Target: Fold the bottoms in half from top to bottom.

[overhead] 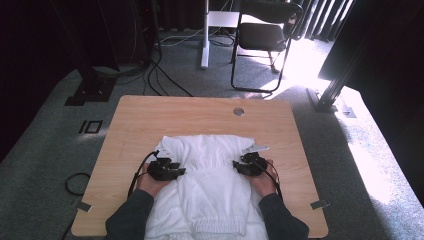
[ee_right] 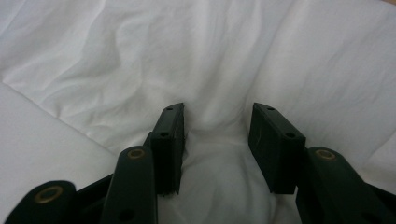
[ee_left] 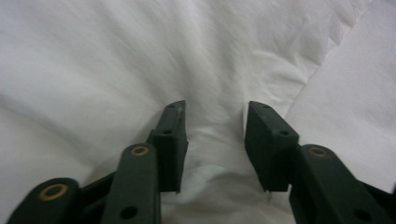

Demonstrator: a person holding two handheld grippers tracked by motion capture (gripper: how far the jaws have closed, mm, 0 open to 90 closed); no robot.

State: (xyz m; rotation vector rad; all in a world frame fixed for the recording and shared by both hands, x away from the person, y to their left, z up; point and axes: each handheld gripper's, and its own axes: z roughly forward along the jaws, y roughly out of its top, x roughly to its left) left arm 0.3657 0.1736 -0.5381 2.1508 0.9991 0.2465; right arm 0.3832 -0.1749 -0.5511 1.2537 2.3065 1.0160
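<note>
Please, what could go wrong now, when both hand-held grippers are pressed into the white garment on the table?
1. Both the left hand-held gripper and the right hand-held gripper have jaws apart with only a small bulge of white garment between them, so the cloth may slip out.
2. The garment's hem hangs past the near edge of the table; pulling could drag it off.

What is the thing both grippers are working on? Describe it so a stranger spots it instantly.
On the wooden table, look at the near half. The white garment lies spread there, crumpled, its ribbed hem nearest the person. It is the one soft white thing on the tabletop.
</note>
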